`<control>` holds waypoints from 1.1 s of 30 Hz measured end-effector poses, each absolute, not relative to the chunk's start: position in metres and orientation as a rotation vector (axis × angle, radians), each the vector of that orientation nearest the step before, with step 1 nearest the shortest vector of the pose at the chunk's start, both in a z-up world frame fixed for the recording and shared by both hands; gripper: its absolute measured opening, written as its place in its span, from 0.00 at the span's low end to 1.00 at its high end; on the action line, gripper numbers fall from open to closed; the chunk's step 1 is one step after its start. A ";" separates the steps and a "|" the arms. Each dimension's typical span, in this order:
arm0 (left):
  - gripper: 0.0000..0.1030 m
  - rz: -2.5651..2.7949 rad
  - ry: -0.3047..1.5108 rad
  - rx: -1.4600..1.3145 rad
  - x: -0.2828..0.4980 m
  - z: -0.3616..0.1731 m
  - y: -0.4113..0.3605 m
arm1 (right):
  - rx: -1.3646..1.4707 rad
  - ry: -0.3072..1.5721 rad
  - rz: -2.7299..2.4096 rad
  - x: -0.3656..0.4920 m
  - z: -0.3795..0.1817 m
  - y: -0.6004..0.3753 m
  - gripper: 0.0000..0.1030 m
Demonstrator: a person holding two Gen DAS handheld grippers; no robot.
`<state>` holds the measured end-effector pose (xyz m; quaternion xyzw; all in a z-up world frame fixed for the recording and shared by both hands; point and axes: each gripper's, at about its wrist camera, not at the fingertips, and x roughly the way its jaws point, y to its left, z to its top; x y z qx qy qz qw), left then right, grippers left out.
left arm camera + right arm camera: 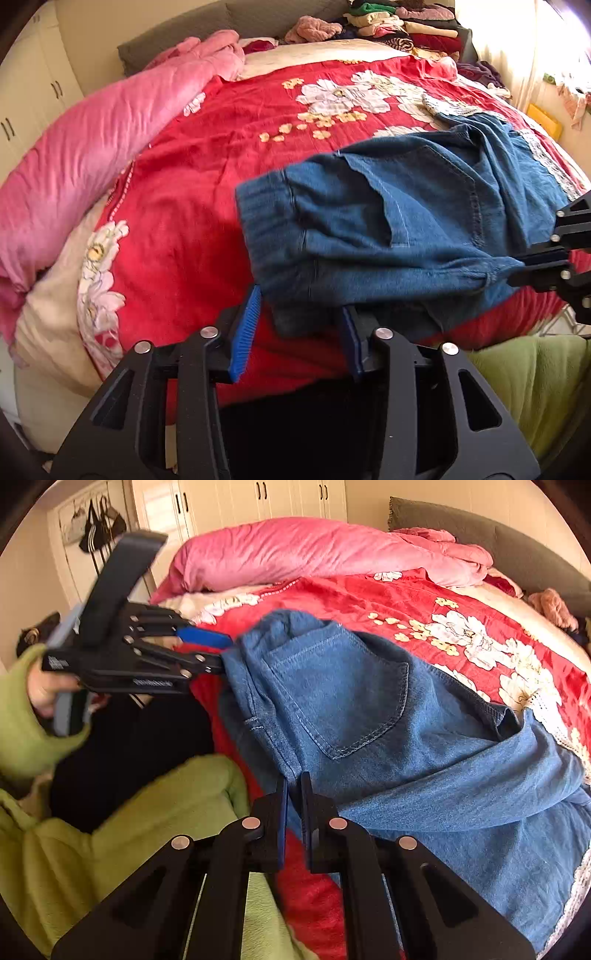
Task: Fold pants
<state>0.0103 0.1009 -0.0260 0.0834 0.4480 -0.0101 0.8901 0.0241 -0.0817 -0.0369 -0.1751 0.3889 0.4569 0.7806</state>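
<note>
Left gripper (299,332) wide, right gripper (294,812) clamps 1 jeans pr (388,720), 1 red blanket (207,177).

The left gripper (299,328) has its blue-padded fingers (245,332) spread wide apart, reaching level out ahead of the person. Seen from the right side, the left gripper (221,650) points sideways across the body, gripped by a hand (44,690) coming out of a green sleeve (22,720). The right gripper (294,805) has its fingers (282,812) drawn almost together, only a narrow slit between them. From the left, the right gripper (532,264) comes in from the side, fingers pressed close.
</note>
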 end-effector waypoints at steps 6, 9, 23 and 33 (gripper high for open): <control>0.36 -0.014 0.939 0.068 -0.010 -0.016 0.121 | -0.352 0.852 0.995 0.024 -0.043 -0.084 0.06; 0.36 -0.041 0.908 -0.044 -0.019 -0.001 0.127 | -0.355 0.844 1.021 0.017 -0.043 -0.082 0.06; 0.36 -0.106 1.011 0.062 0.029 -0.038 0.059 | -0.183 0.783 0.964 0.018 -0.018 -0.129 0.29; 0.36 -0.129 0.988 0.018 0.026 -0.047 0.068 | -0.170 0.986 0.854 0.048 -0.062 -0.117 0.29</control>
